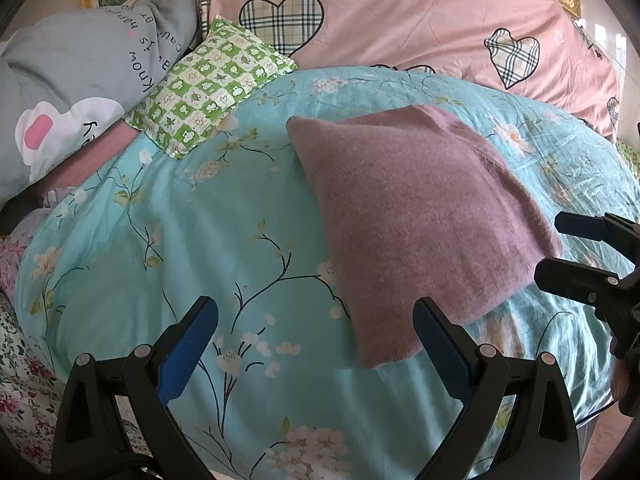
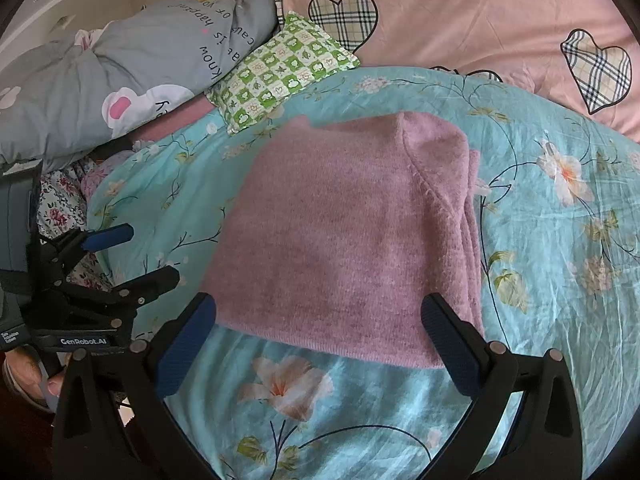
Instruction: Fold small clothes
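A mauve knitted garment (image 1: 416, 216) lies folded into a flat rectangle on the turquoise floral bedspread (image 1: 168, 248). My left gripper (image 1: 316, 340) stands open just above the bedspread, off the garment's near left corner, nothing between its fingers. In the right wrist view the same garment (image 2: 344, 236) fills the middle, with folded layers showing along its right side. My right gripper (image 2: 320, 340) is open too, its fingers on either side of the garment's near edge without touching it. Each gripper shows in the other's view: the right one (image 1: 568, 248) and the left one (image 2: 140, 256).
A green checked pillow (image 1: 208, 84) and a grey printed quilt (image 1: 76, 92) lie at the back left. A pink quilt with plaid hearts (image 1: 420, 24) rises behind. A dark floral sheet (image 1: 20, 380) shows at the left bed edge. A hand (image 2: 28, 376) holds the left gripper.
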`<act>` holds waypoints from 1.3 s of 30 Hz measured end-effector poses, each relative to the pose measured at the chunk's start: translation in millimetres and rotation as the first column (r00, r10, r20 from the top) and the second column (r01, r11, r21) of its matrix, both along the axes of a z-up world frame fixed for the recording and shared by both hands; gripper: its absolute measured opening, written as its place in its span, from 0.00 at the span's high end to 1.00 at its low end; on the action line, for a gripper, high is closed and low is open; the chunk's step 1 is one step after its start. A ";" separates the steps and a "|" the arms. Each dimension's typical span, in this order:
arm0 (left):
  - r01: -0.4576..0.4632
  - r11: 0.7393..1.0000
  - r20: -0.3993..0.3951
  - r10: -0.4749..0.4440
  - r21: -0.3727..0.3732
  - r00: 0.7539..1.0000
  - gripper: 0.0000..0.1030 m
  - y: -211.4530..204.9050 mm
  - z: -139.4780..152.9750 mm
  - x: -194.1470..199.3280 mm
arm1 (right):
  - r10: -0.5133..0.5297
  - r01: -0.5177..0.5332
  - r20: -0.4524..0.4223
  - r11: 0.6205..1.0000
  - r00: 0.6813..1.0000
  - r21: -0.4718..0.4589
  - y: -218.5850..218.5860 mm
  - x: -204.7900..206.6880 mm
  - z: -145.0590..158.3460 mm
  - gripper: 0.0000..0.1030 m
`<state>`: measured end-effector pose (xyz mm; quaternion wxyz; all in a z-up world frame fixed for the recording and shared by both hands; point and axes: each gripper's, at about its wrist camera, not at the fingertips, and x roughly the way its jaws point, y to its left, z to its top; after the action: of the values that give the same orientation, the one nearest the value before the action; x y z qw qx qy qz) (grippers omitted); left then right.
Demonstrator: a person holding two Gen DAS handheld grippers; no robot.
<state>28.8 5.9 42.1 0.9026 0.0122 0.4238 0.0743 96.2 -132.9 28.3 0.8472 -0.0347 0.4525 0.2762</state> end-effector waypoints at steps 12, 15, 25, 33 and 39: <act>0.003 1.000 0.003 -0.003 0.001 1.000 0.05 1.7 2.1 4.4 | 0.001 -0.001 0.002 1.000 1.000 0.000 1.6 1.7 1.7 0.01; 0.003 1.000 0.001 -0.003 0.001 1.000 0.05 1.7 2.0 4.4 | 0.004 -0.004 0.002 1.000 1.000 0.003 1.5 2.7 2.3 0.01; 0.008 1.000 0.003 -0.008 0.001 1.000 0.05 2.2 3.5 7.6 | 0.005 -0.005 0.003 1.000 1.000 0.004 2.9 3.7 3.2 0.01; 0.009 1.000 0.001 -0.009 0.000 1.000 0.05 0.5 3.1 8.6 | 0.005 -0.005 0.001 1.000 1.000 0.006 3.6 4.9 3.5 0.01; 0.013 1.000 0.003 -0.013 0.001 1.000 0.05 -0.2 2.9 10.7 | 0.005 -0.005 0.001 1.000 1.000 0.006 2.2 4.8 3.2 0.01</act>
<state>39.5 5.7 45.0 0.9037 0.0152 0.4224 0.0688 101.1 -130.6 31.6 0.8469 -0.0334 0.4510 0.2797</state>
